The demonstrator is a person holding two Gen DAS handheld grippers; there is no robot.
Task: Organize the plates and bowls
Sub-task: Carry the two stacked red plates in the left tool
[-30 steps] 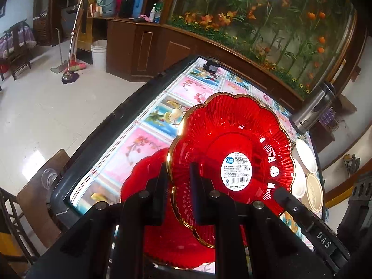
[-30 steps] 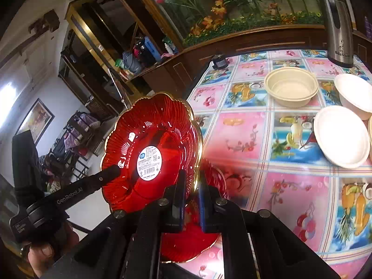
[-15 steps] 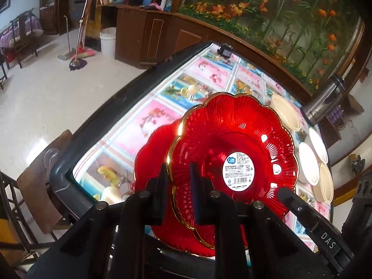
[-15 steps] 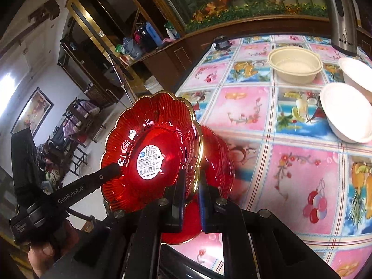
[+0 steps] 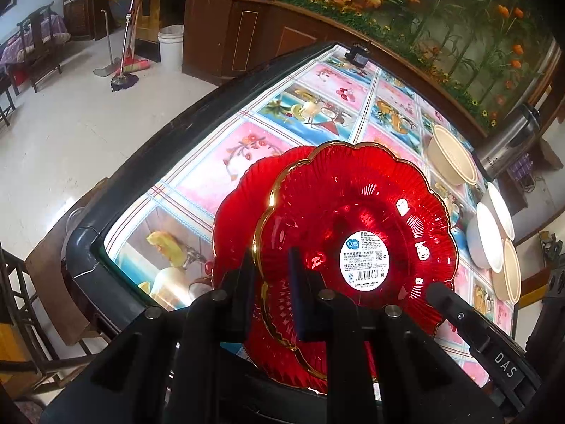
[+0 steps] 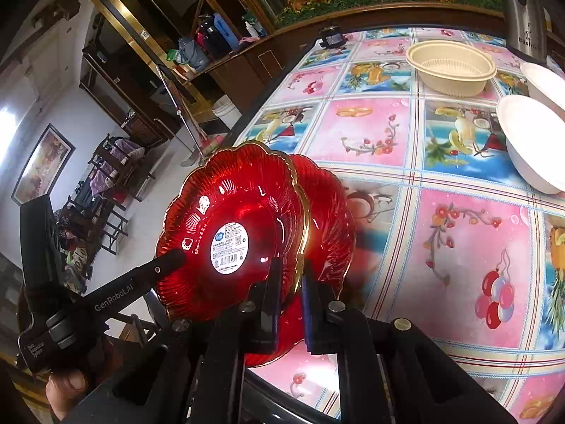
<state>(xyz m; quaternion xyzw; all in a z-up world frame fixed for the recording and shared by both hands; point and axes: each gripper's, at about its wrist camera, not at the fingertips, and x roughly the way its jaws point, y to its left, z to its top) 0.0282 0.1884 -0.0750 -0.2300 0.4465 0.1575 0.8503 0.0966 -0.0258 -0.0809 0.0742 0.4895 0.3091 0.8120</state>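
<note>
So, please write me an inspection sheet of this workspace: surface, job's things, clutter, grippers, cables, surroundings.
Surface: table with fruit-pattern oilcloth.
Job's things: red scalloped gold-rimmed plastic plate held tilted over a second red plate; beige ribbed bowl; white bowls.
Clutter: steel thermos; small black device.
Grippers: left gripper and right gripper both shut on the upper plate's rim.
Cables: nothing seen.
Surroundings: wooden cabinet, mop, white bucket, chairs.

red gold-rimmed plate, pink fruit-print tablecloth.
</note>
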